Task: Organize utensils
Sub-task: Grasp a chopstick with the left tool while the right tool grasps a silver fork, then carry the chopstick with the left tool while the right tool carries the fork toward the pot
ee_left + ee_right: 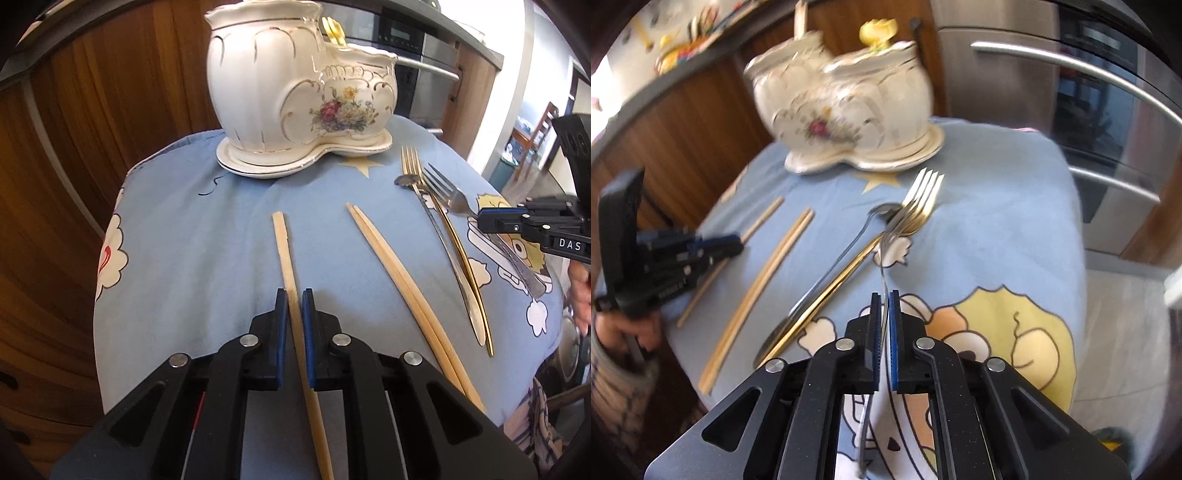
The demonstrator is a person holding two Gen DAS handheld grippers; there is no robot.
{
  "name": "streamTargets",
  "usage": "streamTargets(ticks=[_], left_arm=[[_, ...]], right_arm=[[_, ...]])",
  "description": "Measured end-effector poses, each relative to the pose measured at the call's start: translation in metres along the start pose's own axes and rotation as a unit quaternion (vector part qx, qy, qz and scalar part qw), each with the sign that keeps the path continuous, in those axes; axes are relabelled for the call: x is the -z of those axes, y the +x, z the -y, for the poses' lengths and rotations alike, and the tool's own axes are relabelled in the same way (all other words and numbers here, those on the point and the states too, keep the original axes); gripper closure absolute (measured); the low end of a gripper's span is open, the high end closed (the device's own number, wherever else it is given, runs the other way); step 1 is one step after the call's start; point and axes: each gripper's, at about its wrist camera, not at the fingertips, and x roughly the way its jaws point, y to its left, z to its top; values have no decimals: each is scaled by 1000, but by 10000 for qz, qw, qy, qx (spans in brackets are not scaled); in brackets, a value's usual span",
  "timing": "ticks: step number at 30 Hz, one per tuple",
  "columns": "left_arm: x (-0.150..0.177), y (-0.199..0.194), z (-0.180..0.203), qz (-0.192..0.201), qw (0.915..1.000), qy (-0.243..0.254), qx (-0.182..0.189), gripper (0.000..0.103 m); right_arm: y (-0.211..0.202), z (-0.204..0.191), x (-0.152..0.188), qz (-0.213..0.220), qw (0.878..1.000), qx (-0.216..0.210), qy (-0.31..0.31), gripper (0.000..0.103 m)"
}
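My left gripper (pixel 294 295) is shut on a single wooden chopstick (pixel 286 254) lying on the blue cloth (pixel 207 236). A pair of chopsticks (pixel 399 280) lies to its right. A gold fork (pixel 454 240) and a silver spoon (pixel 432 218) lie further right. My right gripper (pixel 884 295) is shut on a silver fork (pixel 886 254), also seen at the right edge of the left wrist view (pixel 448 194). The white floral ceramic holder (pixel 295 85) stands at the back of the table; it is blurred in the right wrist view (pixel 846 107).
Wooden cabinets (pixel 74 147) stand left of the table and a steel oven (pixel 1089 129) behind it. The cloth-covered table drops off at its right edge (pixel 1078 295). The left gripper shows in the right wrist view (pixel 665 258).
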Motion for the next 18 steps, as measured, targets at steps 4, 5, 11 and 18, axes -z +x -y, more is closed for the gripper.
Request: streamTargets(ticks=[4,5,11,18], left_arm=[[-10,4,-8,-389,9985,84,378,94],[-13,4,-10,-486,9977,113,465,94],[-21,8,-12,-947,9923,430,672,93],[-27,14,-14,-1257,9873,521,823,93]], right_arm=[[12,-10,-12,-505,9971,168,-548,95],[15,-11,-16,-622,9959,187,-634,95],[26,-14,-29,-1078,9895,187,-944,95],[26,-18,-33,-1163,9868,219,-1108,97]])
